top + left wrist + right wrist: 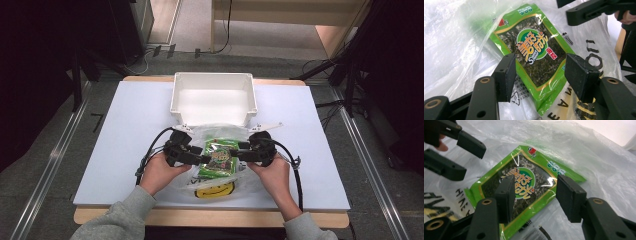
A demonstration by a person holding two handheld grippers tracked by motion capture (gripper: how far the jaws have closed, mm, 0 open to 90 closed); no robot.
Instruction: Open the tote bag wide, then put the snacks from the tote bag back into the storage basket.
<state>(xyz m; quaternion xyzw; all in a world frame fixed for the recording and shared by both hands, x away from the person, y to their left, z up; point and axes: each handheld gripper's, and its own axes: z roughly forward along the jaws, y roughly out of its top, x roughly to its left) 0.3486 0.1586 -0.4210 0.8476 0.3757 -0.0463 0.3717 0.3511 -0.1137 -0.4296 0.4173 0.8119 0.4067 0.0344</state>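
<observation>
Two grippers work over a white table (130, 115), one in each of the person's hands, and both reach inward toward the same packet. At about nine o'clock of that packet, in the high view, the left hand (159, 172) holds the left gripper (202, 159), its cable looping back toward the sleeve. In the left gripper view the left gripper (539, 72) has its jaws spread wide, hovering over the lower part of the packet with nothing pinched between them. At the centre lies the green seaweed packet (218, 159), flat on a crumpled clear plastic bag (202, 134) whose near end carries a yellow smiley face (214, 190) at six o'clock. Beyond the bag, at twelve o'clock, sits an empty white bin (213, 82), just touching the bag's far edge. At three o'clock of the packet the right hand (274, 172) holds the right gripper (240, 154). In the right gripper view the right gripper (534, 195) also stands with jaws apart above the green seaweed packet (524, 192), gripping nothing, while the left gripper's open jaws appear at ten o'clock.
</observation>
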